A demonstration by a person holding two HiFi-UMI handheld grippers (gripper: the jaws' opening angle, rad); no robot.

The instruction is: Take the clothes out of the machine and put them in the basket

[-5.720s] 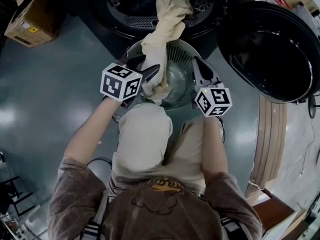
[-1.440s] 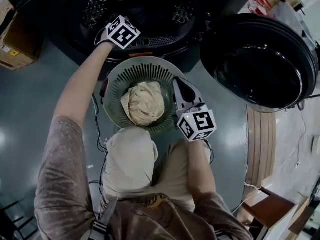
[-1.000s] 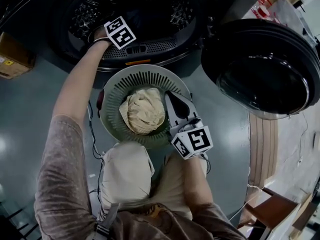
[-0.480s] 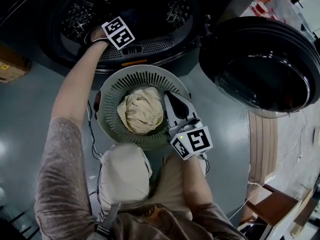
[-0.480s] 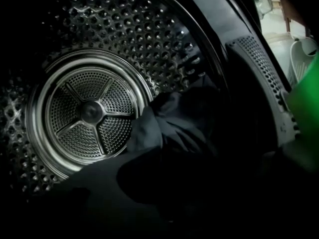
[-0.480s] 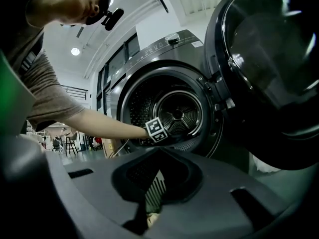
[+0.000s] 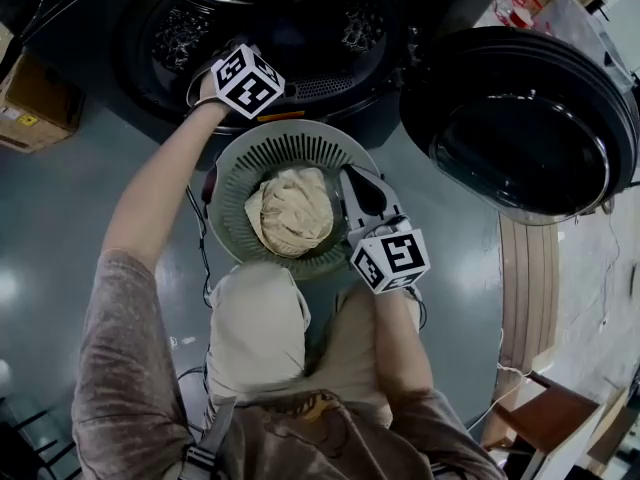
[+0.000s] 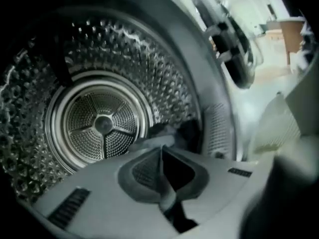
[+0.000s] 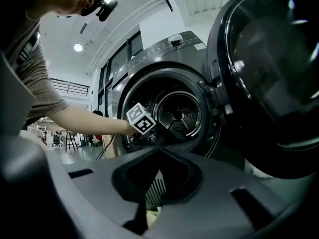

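The dark machine's drum (image 7: 290, 8) stands open. My left gripper (image 7: 240, 63) reaches into its mouth; in the left gripper view its jaws (image 8: 162, 151) are shut on a dark cloth (image 8: 172, 133) that bunches at the tips. The round slatted basket (image 7: 240, 168) sits below the drum with a beige garment (image 7: 293, 211) balled inside. My right gripper (image 7: 355, 180) is shut on the basket's right rim; slats (image 9: 157, 190) show between its jaws (image 9: 159, 153). The left gripper's marker cube (image 9: 141, 119) shows at the drum's lip.
The machine's round door (image 7: 520, 118) hangs open at the right. A cardboard box (image 7: 35, 108) stands on the grey floor at the left. The person's knee (image 7: 260, 328) is just behind the basket. Wooden boards (image 7: 540, 268) lie at the right.
The beige garment has gone from my left gripper into the basket. In the last half second the left gripper has drawn back from inside the drum toward its lip. The right gripper stays put.
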